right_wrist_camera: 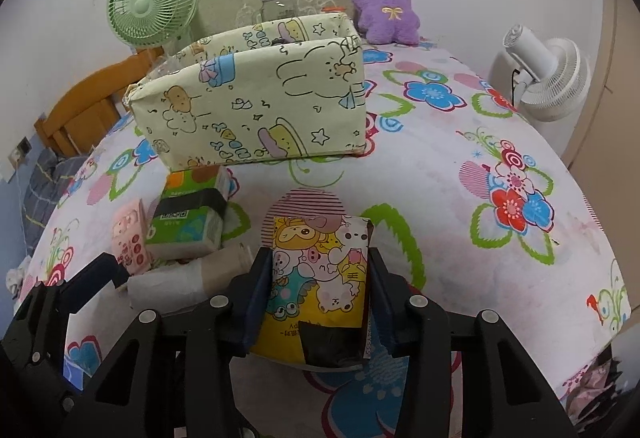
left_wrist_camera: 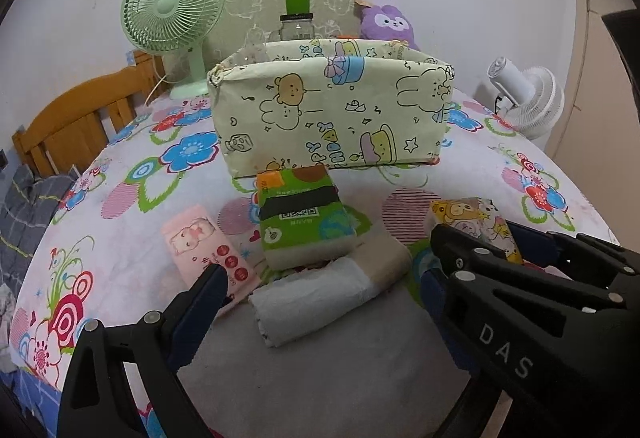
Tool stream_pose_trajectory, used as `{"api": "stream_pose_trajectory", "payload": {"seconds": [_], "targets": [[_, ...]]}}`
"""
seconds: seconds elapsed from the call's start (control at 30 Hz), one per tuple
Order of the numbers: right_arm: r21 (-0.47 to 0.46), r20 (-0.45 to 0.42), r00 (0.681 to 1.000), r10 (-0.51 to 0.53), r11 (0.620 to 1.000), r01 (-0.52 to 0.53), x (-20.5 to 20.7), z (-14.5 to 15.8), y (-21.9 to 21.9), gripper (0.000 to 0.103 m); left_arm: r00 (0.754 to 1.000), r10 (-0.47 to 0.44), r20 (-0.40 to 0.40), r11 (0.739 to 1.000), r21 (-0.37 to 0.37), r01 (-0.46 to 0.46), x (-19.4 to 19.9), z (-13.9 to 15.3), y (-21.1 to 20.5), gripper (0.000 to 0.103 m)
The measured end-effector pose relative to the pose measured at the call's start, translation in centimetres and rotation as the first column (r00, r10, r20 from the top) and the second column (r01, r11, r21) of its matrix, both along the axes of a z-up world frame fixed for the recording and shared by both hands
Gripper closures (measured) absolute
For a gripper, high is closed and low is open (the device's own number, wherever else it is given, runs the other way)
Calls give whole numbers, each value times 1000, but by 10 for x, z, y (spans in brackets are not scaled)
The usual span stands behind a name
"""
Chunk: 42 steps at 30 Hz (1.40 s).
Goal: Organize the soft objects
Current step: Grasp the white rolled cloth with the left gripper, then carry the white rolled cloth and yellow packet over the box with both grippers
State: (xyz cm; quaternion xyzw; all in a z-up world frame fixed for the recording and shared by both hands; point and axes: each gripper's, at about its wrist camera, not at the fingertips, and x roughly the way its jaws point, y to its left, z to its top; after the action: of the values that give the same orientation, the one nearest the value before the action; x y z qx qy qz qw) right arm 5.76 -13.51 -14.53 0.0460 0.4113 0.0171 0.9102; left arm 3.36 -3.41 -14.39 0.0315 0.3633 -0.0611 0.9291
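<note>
My right gripper [right_wrist_camera: 318,290] is clamped on the cartoon-print tissue pack [right_wrist_camera: 320,278], one finger pressed to each side, just above the floral bedsheet [right_wrist_camera: 460,246]. My left gripper [left_wrist_camera: 324,286] hangs with its fingers spread apart over the rolled grey-and-beige towel [left_wrist_camera: 328,288]. The green tissue pack [left_wrist_camera: 302,215] lies beyond the towel, touching it, and the pink tissue pack [left_wrist_camera: 208,250] lies just left of it. The cartoon-print storage box [left_wrist_camera: 332,109] stands behind them, toward the headboard [left_wrist_camera: 80,117].
</note>
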Motion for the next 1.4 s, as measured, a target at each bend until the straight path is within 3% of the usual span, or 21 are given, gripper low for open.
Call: {"api": "stream_pose_trajectory", "payload": {"seconds": [0.3,0.53,0.87,1.4], "targets": [[1,-15,1000,-11,1000,11,5,-3,-8,55,999,-25,-39,1000,16,26,12,-7,-11,23],[2,-22,1000,1,1000,-1,6,-6,-8,55,994,-54,-97,999,-12,53,17,-10,-17,49],[8,-23,1000,-18,1000,18,1,-6,-18,54,990,-88,-110,996,-16,87,12,-8,-28,76],[26,-1,1000,-31,999,31,-10,4,-29,54,988,-116,-106,992,-65,110,1,5,-39,88]]}}
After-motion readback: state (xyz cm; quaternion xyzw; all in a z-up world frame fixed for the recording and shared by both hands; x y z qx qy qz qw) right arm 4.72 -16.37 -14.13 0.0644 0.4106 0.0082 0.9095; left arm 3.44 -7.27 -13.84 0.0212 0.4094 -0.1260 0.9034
